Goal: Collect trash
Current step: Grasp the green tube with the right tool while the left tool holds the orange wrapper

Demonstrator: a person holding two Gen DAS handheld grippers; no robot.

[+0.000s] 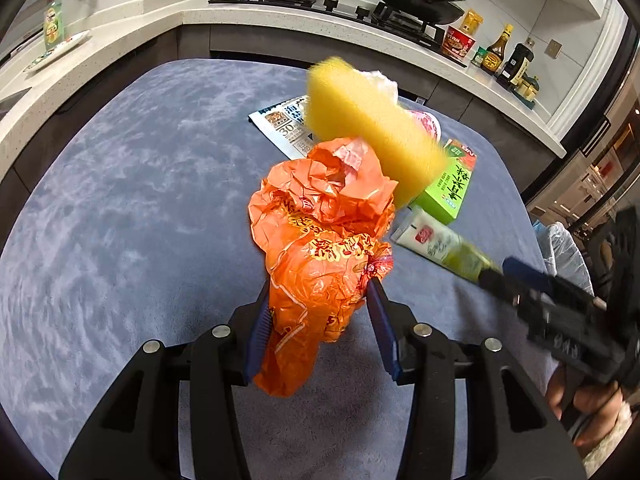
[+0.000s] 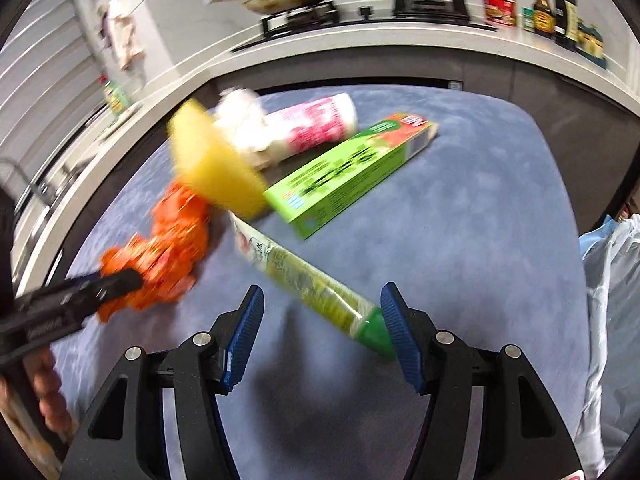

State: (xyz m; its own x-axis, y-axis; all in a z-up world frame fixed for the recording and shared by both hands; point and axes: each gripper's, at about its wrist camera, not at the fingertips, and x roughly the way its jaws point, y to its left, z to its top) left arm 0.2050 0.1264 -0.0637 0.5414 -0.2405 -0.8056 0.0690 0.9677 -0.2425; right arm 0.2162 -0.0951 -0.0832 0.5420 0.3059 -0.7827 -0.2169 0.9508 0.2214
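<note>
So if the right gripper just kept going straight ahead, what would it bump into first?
Probably the green tube. It lies slantwise between the open fingers of the right gripper, its cap beside the right finger. Beyond it sits the green box. The picture is blurry, so depth is unsure.

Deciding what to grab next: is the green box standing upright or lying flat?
Lying flat. The green box rests on its long side on the blue table, printed face up, beside the pink-and-white canister, which also lies on its side.
</note>
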